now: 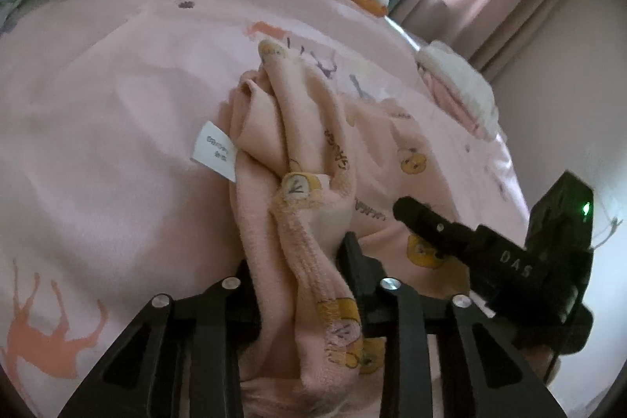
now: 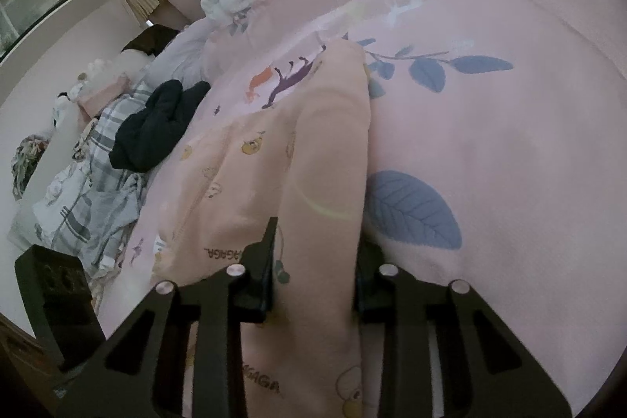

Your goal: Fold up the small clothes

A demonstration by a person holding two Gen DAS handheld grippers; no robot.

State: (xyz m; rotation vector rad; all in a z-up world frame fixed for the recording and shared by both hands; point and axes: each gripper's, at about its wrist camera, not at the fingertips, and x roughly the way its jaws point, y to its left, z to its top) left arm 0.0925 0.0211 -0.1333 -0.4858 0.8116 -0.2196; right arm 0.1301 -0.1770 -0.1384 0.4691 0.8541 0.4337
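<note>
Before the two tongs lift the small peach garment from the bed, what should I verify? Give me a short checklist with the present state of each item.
1. Left tongs pinch the peach garment: ok, bunched cloth sits between the fingers.
2. Right tongs pinch it: ok.
3. Bedcover not pinched along: cannot tell.
4. Garment spread flat: not ok, wrinkled.
5. White label tucked inside: not ok, sticking out.
6. Black garment lies apart: ok.
</note>
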